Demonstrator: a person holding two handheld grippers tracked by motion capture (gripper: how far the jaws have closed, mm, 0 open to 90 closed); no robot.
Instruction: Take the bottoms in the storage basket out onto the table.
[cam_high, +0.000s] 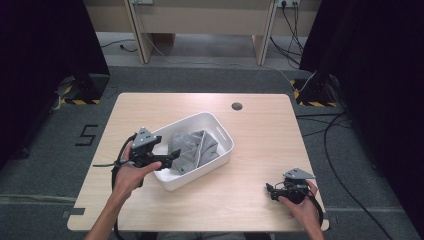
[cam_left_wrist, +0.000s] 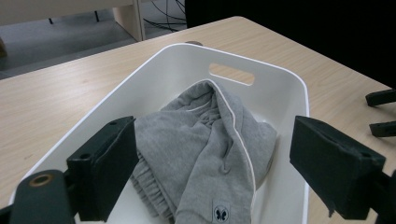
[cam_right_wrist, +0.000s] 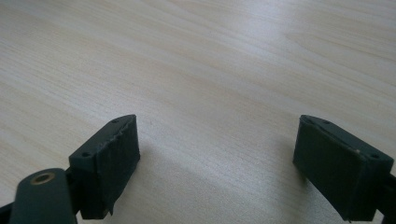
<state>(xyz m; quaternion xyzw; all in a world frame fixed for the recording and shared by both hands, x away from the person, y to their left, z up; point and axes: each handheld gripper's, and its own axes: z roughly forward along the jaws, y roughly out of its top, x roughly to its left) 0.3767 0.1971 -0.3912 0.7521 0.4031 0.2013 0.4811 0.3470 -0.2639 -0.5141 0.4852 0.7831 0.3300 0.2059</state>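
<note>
A white plastic tub (cam_high: 226, 136) sits at the middle of the wooden table, set at an angle. Inside lies a crumpled grey garment (cam_high: 192, 147) with white piping and a small butterfly label (cam_left_wrist: 221, 213). My left gripper (cam_high: 172, 158) hovers over the tub's near left rim, open, its jaws spread on either side of the garment (cam_left_wrist: 210, 140) without touching it. My right gripper (cam_high: 270, 191) rests low near the table's front right corner, open, with bare tabletop (cam_right_wrist: 210, 84) between its jaws. The right gripper's jaw tips (cam_left_wrist: 383, 112) show at the edge of the left gripper view.
The tub has a slot handle (cam_left_wrist: 231, 73) in its far wall. A dark round grommet (cam_high: 237, 106) sits near the table's back edge. Cables (cam_high: 330, 150) trail over the carpet to the right, and dark curtains flank both sides.
</note>
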